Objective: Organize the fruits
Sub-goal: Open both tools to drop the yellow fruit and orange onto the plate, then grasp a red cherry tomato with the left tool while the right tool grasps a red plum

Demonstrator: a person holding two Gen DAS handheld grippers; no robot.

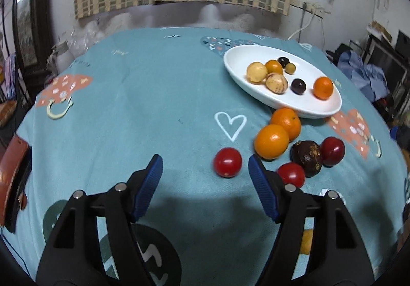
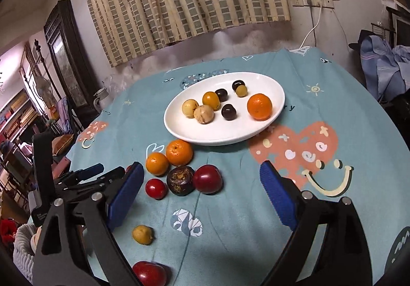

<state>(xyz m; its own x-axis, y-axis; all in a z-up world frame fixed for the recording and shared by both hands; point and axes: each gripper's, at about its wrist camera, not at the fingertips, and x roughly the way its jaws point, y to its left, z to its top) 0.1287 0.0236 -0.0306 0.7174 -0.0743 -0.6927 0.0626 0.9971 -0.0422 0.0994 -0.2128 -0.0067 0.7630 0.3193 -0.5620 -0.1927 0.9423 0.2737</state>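
Note:
A white oval plate holds several small fruits, among them an orange. On the cloth in front of it lie two oranges, a dark brown fruit and red fruits. My left gripper is open and empty, with one red fruit just ahead between its fingertips. My right gripper is open and empty above the loose fruits. The left gripper also shows in the right wrist view.
The round table carries a teal patterned cloth. A small yellow fruit and a red fruit lie near the front edge. A curtain and wall stand behind. Clutter and clothes sit at the right; furniture at the left.

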